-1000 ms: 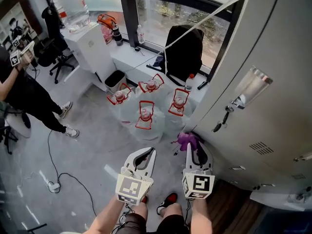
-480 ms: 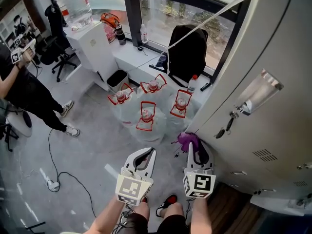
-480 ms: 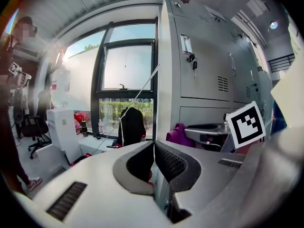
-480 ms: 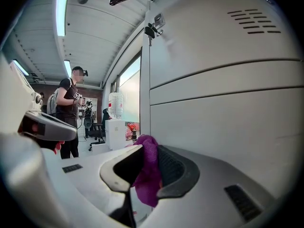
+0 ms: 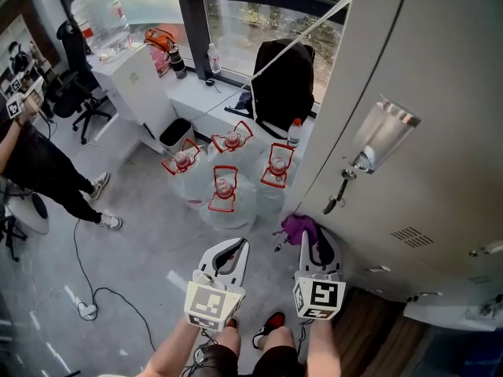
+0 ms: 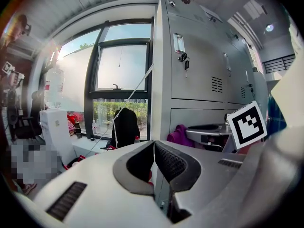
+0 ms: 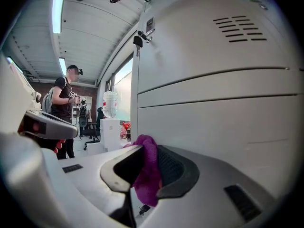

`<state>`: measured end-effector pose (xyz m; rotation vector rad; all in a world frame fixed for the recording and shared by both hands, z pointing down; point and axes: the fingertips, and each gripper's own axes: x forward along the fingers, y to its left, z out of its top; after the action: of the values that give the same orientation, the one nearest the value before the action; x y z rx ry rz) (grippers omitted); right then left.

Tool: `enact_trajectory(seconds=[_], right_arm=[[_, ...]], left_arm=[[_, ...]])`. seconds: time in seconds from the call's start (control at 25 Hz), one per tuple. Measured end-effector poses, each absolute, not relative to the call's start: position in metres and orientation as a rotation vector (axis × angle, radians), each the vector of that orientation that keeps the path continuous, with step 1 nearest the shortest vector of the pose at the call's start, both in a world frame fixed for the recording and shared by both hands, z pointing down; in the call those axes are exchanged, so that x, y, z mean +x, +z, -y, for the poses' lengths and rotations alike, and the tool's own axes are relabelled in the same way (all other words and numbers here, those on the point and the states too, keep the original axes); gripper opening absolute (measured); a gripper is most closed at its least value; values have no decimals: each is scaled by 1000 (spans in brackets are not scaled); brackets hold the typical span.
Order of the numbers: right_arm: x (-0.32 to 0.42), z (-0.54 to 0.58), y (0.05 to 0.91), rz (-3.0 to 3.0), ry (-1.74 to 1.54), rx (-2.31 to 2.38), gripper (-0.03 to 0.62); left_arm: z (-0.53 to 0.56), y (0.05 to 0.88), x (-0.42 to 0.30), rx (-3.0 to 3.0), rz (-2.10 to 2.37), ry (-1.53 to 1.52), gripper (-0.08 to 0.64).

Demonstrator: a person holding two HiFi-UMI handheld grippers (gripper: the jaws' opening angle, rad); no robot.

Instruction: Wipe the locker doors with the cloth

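Note:
A purple cloth (image 5: 299,227) (image 7: 148,167) is pinched in my right gripper (image 5: 317,242) (image 7: 148,164), whose jaws are shut on it close beside the grey locker doors (image 5: 424,155) (image 7: 213,89). I cannot tell whether the cloth touches the metal. A key hangs from the lock (image 5: 343,187) of one door. My left gripper (image 5: 233,251) (image 6: 153,163) hovers over the floor to the left of the right one, its jaws shut with nothing between them. In the left gripper view the lockers (image 6: 204,75) and the cloth (image 6: 179,136) show ahead and to the right.
Several large water jugs (image 5: 222,197) with red handles stand on the floor ahead, beside a low white ledge with a black backpack (image 5: 283,85). A white water dispenser (image 5: 134,77) stands at the left. Another person (image 5: 39,171) (image 7: 64,108) stands at far left. A cable (image 5: 86,289) lies on the floor.
The head view has shifted, so the room and lockers sit further left in the frame. Both grippers hold about the same places and the cloth stays gripped.

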<state>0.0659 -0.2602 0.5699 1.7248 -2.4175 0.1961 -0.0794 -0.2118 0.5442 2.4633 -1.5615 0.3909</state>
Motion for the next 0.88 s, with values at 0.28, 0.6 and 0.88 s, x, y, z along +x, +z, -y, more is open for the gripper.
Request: enact_trajectory(seconds=[0.28,0.6,0.88], right_arm=[[99,246,567,2356,184,1792,94],[139,229,567,2273,194,1889,94],[182,212,569,2187,208,1981,94]], left_arm=[[208,543,-52,2517,1489,394,28],[204,541,-16,2580,1390,400,26],[199,542,16,2631,1305,414,28]])
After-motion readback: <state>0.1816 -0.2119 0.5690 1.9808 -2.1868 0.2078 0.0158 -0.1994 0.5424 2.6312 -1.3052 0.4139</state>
